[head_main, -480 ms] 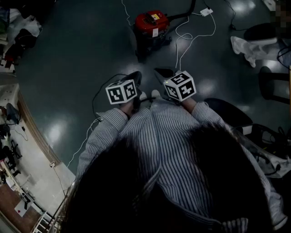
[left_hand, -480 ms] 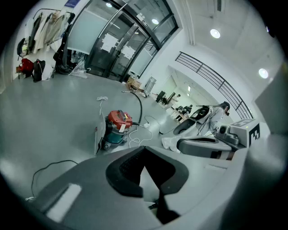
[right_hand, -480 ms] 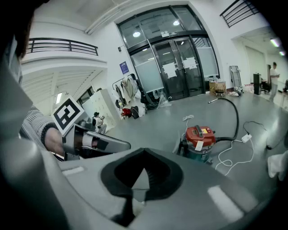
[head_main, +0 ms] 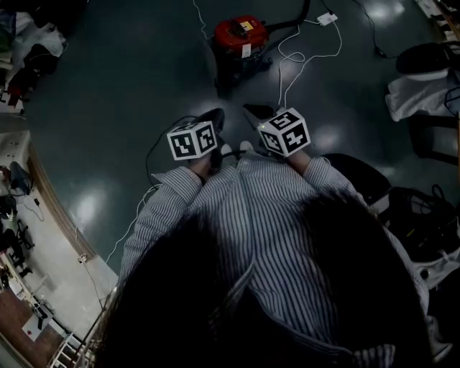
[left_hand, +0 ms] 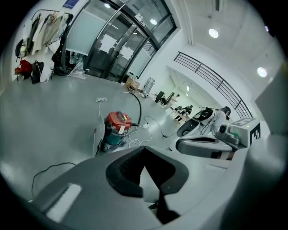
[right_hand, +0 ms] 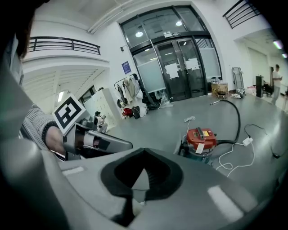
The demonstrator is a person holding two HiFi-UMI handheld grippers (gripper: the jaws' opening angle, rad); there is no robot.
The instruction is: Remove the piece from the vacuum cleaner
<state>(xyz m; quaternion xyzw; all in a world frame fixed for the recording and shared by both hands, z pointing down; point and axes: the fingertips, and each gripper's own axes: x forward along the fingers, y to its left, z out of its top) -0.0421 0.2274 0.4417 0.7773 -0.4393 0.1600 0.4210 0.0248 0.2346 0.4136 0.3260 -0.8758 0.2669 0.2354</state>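
The red-topped vacuum cleaner [head_main: 241,36] stands on the dark floor ahead of me, with a black hose [head_main: 298,18] leading away from its side. It also shows in the left gripper view as a vacuum cleaner [left_hand: 116,128] with a teal body, and in the right gripper view as the same vacuum cleaner [right_hand: 201,139]. My left gripper [head_main: 214,118] and right gripper [head_main: 255,113] are side by side near my chest, well short of it. Both point down and forward. The left gripper [left_hand: 145,148] and right gripper [right_hand: 143,150] are shut with nothing held.
A white cable [head_main: 309,50] loops over the floor from a plug block [head_main: 327,19] to the right of the vacuum. A thin black cable [head_main: 154,151] lies at my left. Chairs with a white cloth [head_main: 420,90] stand at the right, shelves and clutter [head_main: 18,187] at the left.
The chair with the white cloth at the right edge has shifted further right. Both grippers have barely moved.
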